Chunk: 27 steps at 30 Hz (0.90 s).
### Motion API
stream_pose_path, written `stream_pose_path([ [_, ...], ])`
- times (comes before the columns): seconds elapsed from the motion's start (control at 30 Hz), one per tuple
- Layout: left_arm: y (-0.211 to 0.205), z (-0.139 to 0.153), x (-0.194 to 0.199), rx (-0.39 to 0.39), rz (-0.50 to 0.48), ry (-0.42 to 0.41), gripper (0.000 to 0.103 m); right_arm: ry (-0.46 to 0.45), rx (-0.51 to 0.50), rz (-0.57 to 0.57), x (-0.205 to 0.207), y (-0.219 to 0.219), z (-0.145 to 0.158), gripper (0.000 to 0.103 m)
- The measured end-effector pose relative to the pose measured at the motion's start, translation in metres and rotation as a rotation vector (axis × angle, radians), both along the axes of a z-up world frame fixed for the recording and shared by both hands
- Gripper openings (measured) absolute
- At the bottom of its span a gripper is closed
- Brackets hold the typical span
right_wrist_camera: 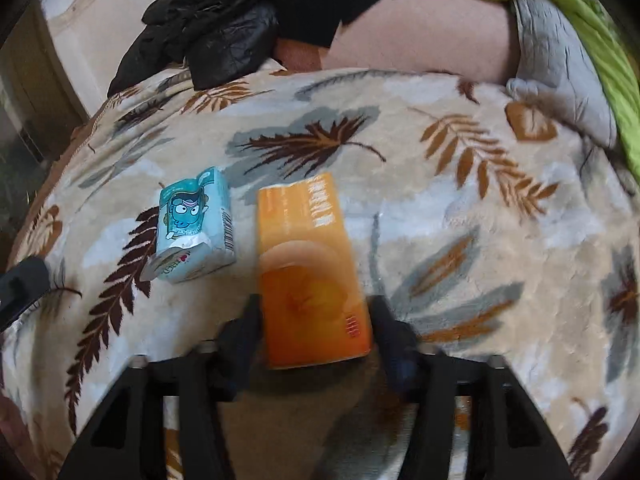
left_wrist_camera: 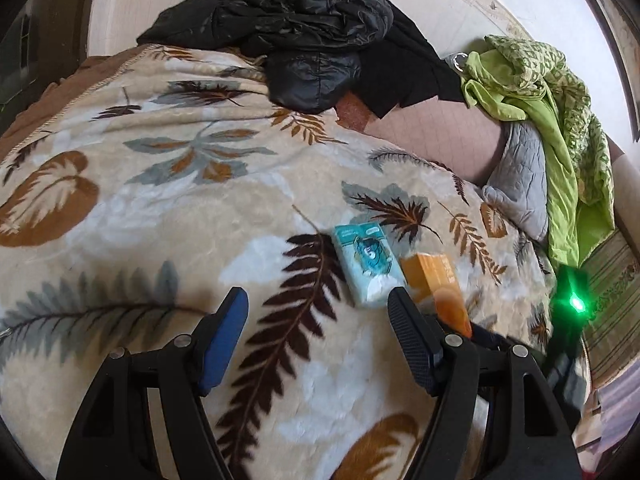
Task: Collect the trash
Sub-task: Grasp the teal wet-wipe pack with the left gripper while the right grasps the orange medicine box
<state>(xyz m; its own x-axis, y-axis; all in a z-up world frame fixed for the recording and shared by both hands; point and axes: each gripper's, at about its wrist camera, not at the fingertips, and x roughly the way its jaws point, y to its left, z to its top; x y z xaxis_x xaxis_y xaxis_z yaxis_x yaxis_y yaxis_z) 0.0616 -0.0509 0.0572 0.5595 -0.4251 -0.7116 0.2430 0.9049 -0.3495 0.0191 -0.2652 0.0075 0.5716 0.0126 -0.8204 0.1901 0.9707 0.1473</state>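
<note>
Two small cartons lie on a leaf-patterned blanket (left_wrist_camera: 160, 208). The teal carton (left_wrist_camera: 368, 266) with a cartoon face (right_wrist_camera: 194, 226) rests just beyond my left gripper's right fingertip. My left gripper (left_wrist_camera: 316, 296) hovers open over the blanket with nothing between its fingers. The orange carton (right_wrist_camera: 308, 264) lies lengthwise between the fingers of my right gripper (right_wrist_camera: 314, 312), whose blurred pads sit against both of its long sides. In the left wrist view the orange carton (left_wrist_camera: 430, 276) is partly hidden behind my left gripper's right finger.
A black puffer jacket (left_wrist_camera: 300, 28) is heaped at the far edge of the bed. Green cloth (left_wrist_camera: 540, 92) and a grey quilted pillow (left_wrist_camera: 520, 176) lie to the right. A pink sheet (right_wrist_camera: 420, 36) shows beyond the blanket. A green light (left_wrist_camera: 576, 304) glows at the right.
</note>
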Motion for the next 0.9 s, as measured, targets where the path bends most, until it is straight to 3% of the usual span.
stream_pose_path([
  [0.2, -0.040, -0.009, 0.026, 0.006, -0.036, 0.031, 0.071, -0.069, 0.023, -0.085, -0.040, -0.010, 0.027, 0.054],
  [0.33, -0.073, -0.020, 0.040, 0.096, -0.043, 0.044, 0.072, -0.096, 0.109, -0.141, -0.069, -0.023, 0.035, 0.054],
  [0.5, -0.099, -0.043, 0.053, 0.182, -0.065, 0.055, 0.073, -0.095, 0.117, -0.132, -0.074, -0.024, 0.031, 0.054],
  [0.57, -0.106, -0.049, 0.054, 0.252, -0.064, 0.024, 0.057, -0.102, 0.096, -0.133, -0.073, -0.024, 0.031, 0.054],
  [0.6, -0.108, -0.050, 0.053, 0.287, -0.063, -0.003, 0.055, -0.103, 0.101, -0.130, -0.073, -0.025, 0.031, 0.054],
  [0.77, -0.104, -0.042, 0.038, 0.297, -0.056, -0.087, 0.033, -0.122, 0.130, -0.123, -0.075, -0.025, 0.035, 0.054],
  [0.9, -0.103, -0.027, 0.014, 0.290, -0.065, -0.141, 0.032, -0.151, 0.129, -0.117, -0.085, -0.019, 0.043, 0.054],
])
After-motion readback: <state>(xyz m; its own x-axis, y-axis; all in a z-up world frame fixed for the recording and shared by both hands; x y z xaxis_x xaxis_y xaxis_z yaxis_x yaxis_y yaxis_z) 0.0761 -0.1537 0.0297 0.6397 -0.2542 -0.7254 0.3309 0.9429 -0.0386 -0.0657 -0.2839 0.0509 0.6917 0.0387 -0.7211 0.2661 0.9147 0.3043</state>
